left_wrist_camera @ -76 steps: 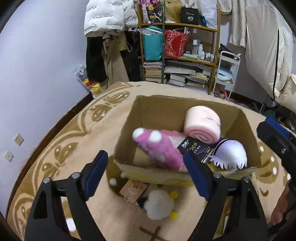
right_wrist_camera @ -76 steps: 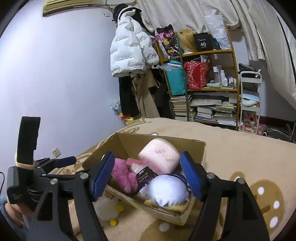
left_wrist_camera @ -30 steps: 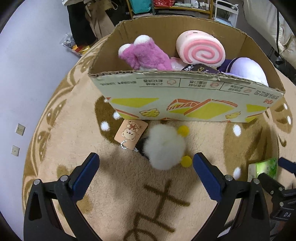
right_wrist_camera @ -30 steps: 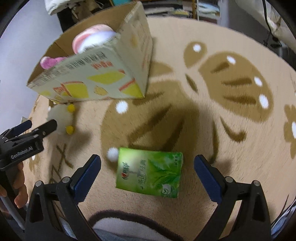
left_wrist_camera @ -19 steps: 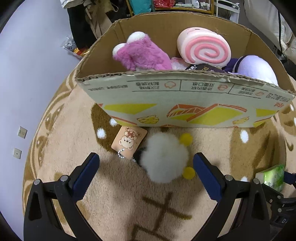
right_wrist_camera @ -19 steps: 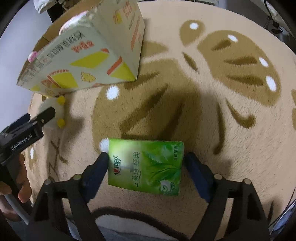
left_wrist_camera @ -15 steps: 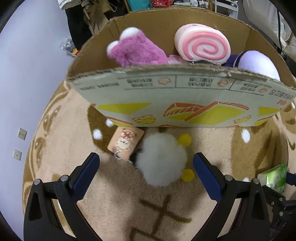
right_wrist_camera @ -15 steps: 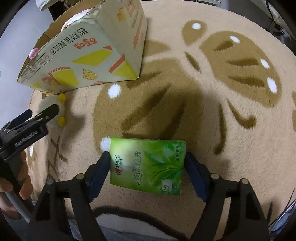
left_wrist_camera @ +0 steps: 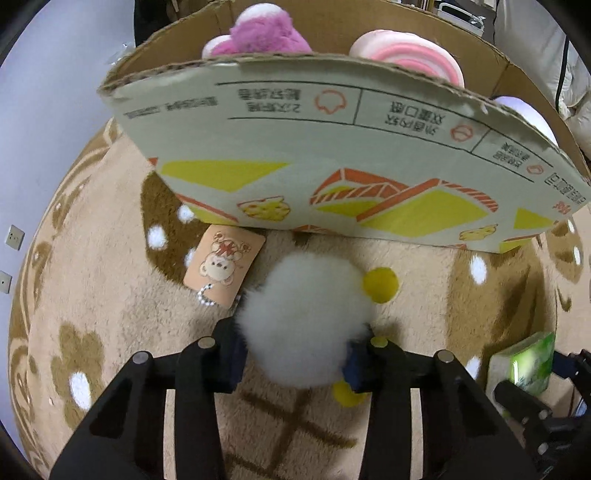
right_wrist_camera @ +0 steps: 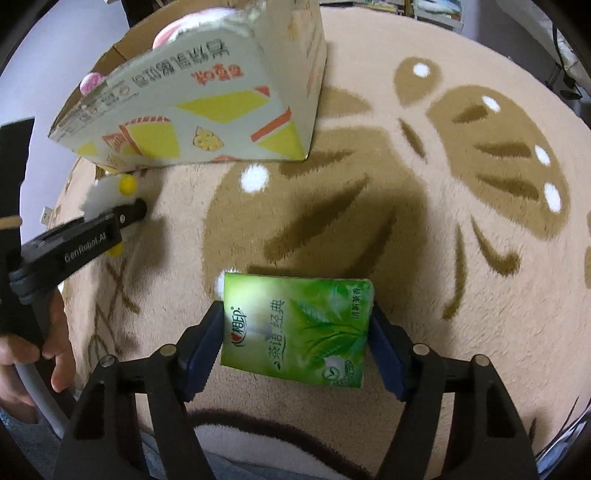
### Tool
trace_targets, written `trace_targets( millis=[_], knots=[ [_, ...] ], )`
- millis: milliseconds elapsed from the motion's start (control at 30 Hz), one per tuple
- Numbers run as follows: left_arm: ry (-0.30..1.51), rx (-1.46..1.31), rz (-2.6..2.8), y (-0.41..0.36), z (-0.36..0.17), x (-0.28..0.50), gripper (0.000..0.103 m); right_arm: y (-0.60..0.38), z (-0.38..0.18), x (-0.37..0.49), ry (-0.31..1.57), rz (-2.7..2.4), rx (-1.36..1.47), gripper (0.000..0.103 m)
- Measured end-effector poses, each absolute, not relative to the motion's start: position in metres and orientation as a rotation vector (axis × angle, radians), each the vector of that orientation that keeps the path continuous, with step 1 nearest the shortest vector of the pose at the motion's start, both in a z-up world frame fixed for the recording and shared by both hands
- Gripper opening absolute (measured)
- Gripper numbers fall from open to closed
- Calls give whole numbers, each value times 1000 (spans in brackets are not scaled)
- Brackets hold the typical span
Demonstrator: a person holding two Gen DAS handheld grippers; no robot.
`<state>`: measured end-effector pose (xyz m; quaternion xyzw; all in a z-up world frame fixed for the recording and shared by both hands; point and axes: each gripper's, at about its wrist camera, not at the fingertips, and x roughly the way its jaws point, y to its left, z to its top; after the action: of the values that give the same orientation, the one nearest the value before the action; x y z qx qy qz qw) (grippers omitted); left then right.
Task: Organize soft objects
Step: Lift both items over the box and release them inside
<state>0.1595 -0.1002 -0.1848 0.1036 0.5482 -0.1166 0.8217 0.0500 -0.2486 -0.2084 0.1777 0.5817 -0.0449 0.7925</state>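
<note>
Cardboard box [left_wrist_camera: 332,158] at twelve o'clock half hides three plush toys. My left tool [left_wrist_camera: 295,354] just closed, pinching one white pompom toy [left_wrist_camera: 306,325] on the rug; my right tool [right_wrist_camera: 295,343] just closed, clamping one green tissue pack [right_wrist_camera: 295,328].

One cardboard box [left_wrist_camera: 332,155]; three plush toys showing over its rim, one magenta [left_wrist_camera: 258,35], one pink swirl roll [left_wrist_camera: 406,55], one pale lilac [left_wrist_camera: 517,107]; one white fluffy pom-pom toy [left_wrist_camera: 306,325] with three yellow balls [left_wrist_camera: 380,284]; one bear-printed tag [left_wrist_camera: 221,266]; one green tissue pack [right_wrist_camera: 295,328]; two grippers.
</note>
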Motion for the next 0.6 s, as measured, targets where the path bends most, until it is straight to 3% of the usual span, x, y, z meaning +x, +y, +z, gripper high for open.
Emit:
trace_targets(
  millis=[600],
  knots=[
    [830, 129, -197, -65, -56, 119, 39, -253, -95, 26, 675, -108, 293, 77]
  ],
)
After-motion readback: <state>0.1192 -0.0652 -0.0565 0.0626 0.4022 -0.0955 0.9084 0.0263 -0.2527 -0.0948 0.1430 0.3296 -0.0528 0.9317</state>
